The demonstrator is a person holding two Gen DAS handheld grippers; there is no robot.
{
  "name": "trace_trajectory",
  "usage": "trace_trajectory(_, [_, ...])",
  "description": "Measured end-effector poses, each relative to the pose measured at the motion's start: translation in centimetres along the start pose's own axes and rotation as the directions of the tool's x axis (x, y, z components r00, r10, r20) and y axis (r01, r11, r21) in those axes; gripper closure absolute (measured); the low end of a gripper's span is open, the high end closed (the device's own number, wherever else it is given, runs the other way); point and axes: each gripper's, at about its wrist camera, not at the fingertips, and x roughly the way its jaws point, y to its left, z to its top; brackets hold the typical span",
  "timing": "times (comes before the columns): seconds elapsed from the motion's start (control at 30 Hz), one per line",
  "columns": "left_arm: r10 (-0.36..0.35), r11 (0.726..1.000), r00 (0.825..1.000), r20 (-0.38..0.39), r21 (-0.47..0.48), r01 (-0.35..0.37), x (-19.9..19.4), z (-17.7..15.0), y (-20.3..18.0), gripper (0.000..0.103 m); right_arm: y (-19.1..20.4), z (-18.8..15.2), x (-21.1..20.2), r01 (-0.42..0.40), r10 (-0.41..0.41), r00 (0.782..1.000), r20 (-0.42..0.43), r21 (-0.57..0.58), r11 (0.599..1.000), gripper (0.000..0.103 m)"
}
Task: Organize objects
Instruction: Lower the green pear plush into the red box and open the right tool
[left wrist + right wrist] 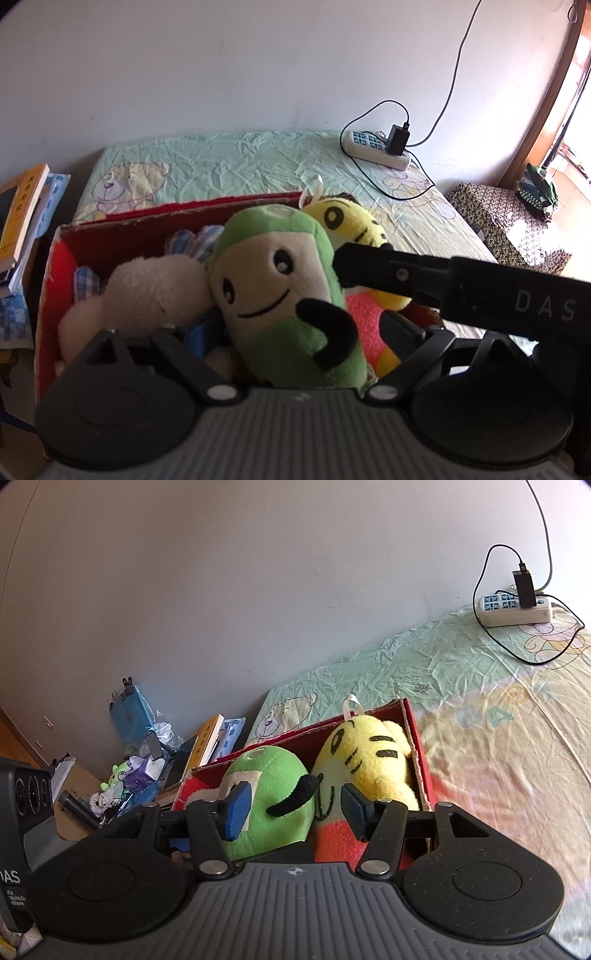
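In the red box (pixel 55 254) on the bed, the green plush (pixel 280 291) lies between your left gripper's (pixel 295 332) spread jaws, untouched. Your right gripper (pixel 295 808) straddles it too, jaws spread beside the yellow plush (pixel 369 760).

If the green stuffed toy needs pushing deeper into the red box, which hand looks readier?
Probably the left gripper: its open jaws straddle the green toy squarely. The right gripper, also open, sits between the green toy and the yellow toy in the red box.
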Motion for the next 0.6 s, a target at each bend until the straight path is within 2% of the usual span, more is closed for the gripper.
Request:
trace_trajectory(0.2, [0.060,0.998,0.998,-0.013,-0.008,-0.060,-1.2,0.8,-0.8,0.009,0.1,0.5,-1.2,0.074,-0.073,0.997,0.010,-0.044,0.996,0.045])
trace_trajectory(0.33, [0.162,0.987,0.987,0.009,0.010,-0.162,-2.2,0.9,-1.9,0.008,0.2,1.1,-2.1,0.120,-0.120,0.993,0.002,-0.094,0.988,0.045])
trace_trajectory(0.5, [0.217,0.976,0.976,-0.017,-0.014,-0.217,-2.4,0.9,-3.3,0.008,-0.7,1.7,-3.8,0.170,-0.176,0.984,-0.024,-0.144,0.975,0.043])
trace_trajectory(0.6, [0.236,0.972,0.971,-0.030,-0.008,-0.237,-2.3,0.6,-5.2,0.008,-1.5,1.7,-5.3,0.219,-0.224,0.975,-0.008,-0.176,0.960,0.041])
